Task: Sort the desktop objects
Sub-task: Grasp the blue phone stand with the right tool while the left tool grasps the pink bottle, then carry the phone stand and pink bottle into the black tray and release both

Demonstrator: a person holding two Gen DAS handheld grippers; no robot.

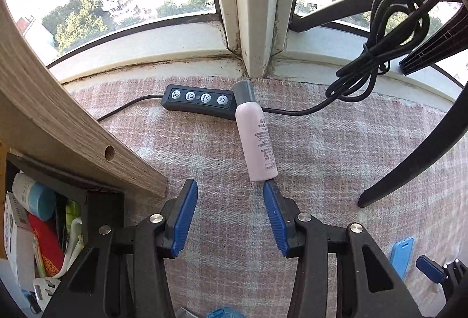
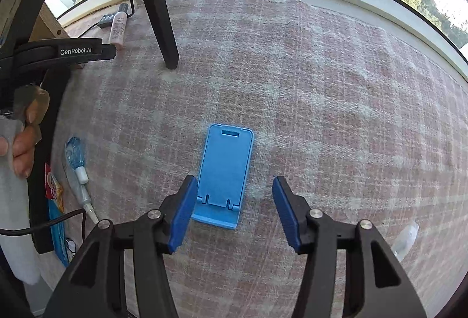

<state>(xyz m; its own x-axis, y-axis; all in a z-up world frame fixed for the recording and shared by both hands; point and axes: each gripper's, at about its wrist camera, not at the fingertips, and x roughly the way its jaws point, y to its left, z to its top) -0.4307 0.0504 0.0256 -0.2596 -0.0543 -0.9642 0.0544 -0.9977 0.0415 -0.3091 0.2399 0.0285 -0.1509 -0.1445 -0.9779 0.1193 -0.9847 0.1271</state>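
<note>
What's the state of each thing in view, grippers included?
left gripper: open, empty, one finger tip at the bottle's base
right gripper: open, empty, straddling the stand's near end
pink bottle: lying down, grey cap on, cap end resting on the remote
button remote: flat, buttons up, corded
blue phone stand: folded flat on the cloth
black cable: coiled, tied in a bundle

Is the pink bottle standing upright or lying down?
Lying down. The pink bottle rests lengthwise on the cloth, its grey cap toward the window.
</note>
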